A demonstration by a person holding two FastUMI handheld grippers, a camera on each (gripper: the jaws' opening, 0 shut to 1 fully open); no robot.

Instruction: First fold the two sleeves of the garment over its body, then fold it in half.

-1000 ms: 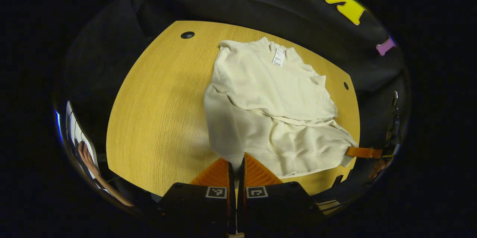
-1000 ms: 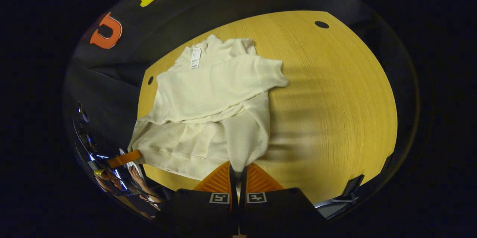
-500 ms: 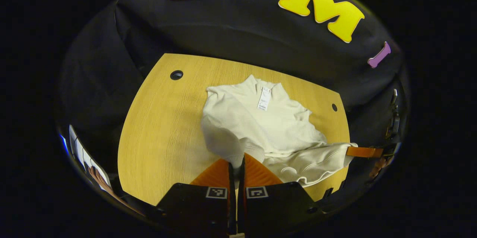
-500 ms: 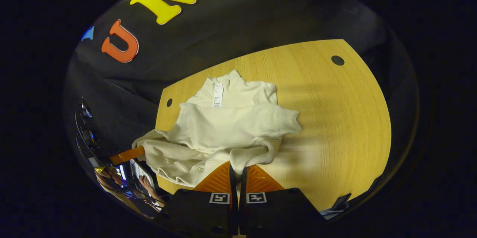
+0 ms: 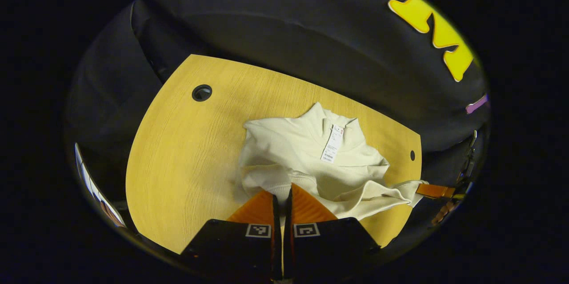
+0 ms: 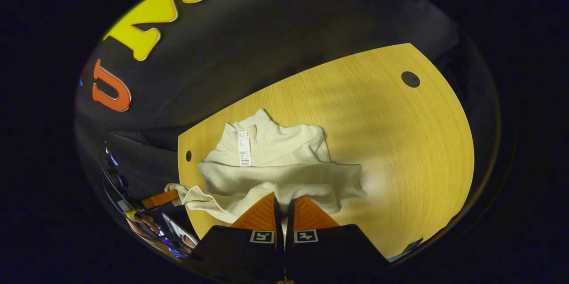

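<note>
We see the cream sweatshirt [image 5: 306, 159] lying on the wooden surface [image 5: 186, 159], collar and hang tag [image 5: 332, 144] toward the booth wall. The left gripper [image 5: 282, 193] has its jaws pinched tight on one hem corner, and the right gripper [image 6: 283, 199] grips the other corner likewise; each also appears at the edge of the other's view, clamped on cloth. One sleeve [image 6: 284, 177] lies across the body; we cannot make out the other under the lifted cloth. The hem is raised off the surface and carried toward the collar, so we judge the half fold is under way. What remains is laying the hem down near the collar and letting go.
</note>
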